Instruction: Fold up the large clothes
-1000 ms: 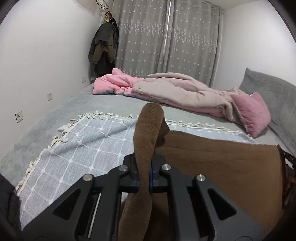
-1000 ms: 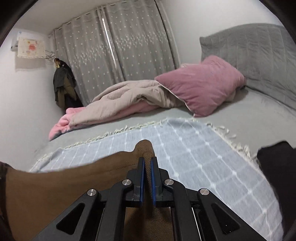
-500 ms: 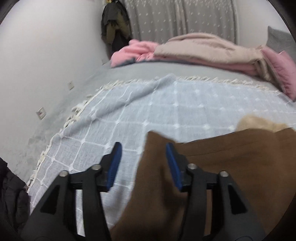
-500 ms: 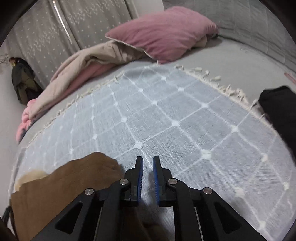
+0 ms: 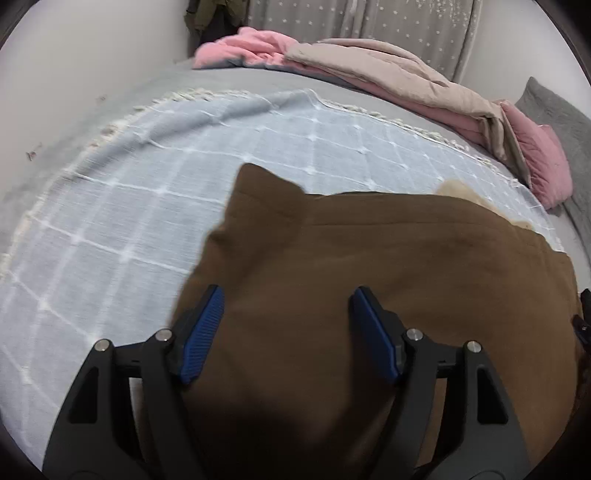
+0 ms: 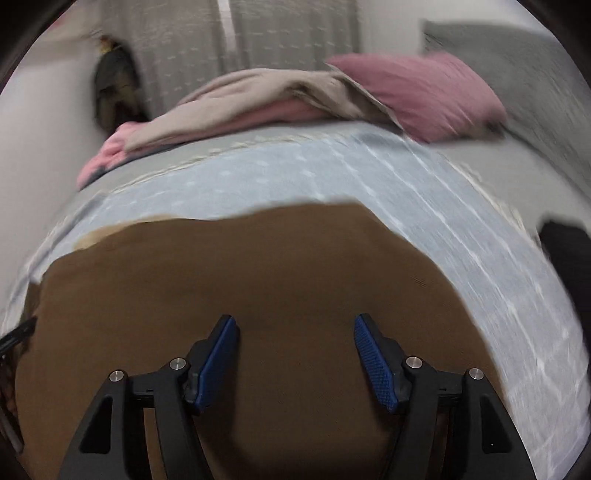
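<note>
Grey dotted curtains [image 5: 369,26] close off the far side of a bedroom, and a bed with a grey sheet [image 5: 229,79] fills both views. Spread over the sheet is a pale blue checked throw [image 5: 122,206] with a cream fringe. On the near part of the throw lies the brown garment [image 5: 369,277], laid flat, one corner poking up toward the throw's far edge; a bit of cream lining [image 5: 458,190] shows past its far edge. Along the bed's far edge sits a rumpled pink and beige duvet [image 5: 369,62], with a pink pillow [image 6: 417,92] at the headboard end.

Over the garment, the left gripper [image 5: 286,325] has its blue pads wide apart and still opening, gripping nothing. Likewise the right gripper [image 6: 295,350]: jaws parting, brown cloth below them but not pinched. Dark clothes [image 6: 114,92] hang in the far corner.
</note>
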The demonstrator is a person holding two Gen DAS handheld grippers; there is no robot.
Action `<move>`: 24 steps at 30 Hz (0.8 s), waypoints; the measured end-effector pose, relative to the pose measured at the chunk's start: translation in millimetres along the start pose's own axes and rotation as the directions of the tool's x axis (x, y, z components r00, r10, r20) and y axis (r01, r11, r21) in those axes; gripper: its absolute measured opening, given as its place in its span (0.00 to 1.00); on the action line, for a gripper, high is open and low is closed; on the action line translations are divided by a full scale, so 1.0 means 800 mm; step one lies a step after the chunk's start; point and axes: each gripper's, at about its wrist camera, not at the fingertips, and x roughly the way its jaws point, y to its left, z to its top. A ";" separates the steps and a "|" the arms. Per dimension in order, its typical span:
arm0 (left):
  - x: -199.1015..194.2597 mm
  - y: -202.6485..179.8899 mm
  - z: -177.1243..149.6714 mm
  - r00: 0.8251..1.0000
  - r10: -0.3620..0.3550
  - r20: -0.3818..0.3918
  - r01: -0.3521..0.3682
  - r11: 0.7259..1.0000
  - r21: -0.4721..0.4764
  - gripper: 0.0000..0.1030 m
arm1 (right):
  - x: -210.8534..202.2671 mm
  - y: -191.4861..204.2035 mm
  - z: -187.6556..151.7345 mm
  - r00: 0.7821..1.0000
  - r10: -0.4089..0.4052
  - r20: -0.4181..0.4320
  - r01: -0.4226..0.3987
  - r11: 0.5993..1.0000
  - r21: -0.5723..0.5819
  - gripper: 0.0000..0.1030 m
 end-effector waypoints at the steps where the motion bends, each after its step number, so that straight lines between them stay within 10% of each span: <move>1: -0.002 0.000 -0.002 0.999 0.053 -0.006 -0.053 0.999 0.012 0.72 | -0.006 -0.024 -0.003 1.000 0.014 0.009 -0.014 0.999 0.048 0.65; 6: -0.047 0.007 -0.020 0.994 0.105 -0.037 -0.106 0.994 -0.039 0.72 | -0.039 -0.054 -0.011 0.989 -0.148 -0.009 0.148 0.984 0.103 0.65; 14: -0.124 -0.109 -0.096 0.996 -0.089 0.025 0.087 0.994 0.070 0.86 | -0.099 0.053 -0.037 1.000 0.028 -0.002 -0.028 0.999 -0.040 0.71; 19: -0.106 -0.121 -0.144 0.997 0.019 -0.069 -0.008 0.987 0.159 0.94 | -0.089 0.074 -0.092 0.998 0.000 -0.064 -0.011 0.984 -0.180 0.72; 24: -0.140 -0.062 -0.150 0.996 0.022 -0.087 -0.025 0.999 -0.029 0.96 | -0.090 0.030 -0.107 0.987 -0.147 -0.070 0.135 0.978 -0.160 0.72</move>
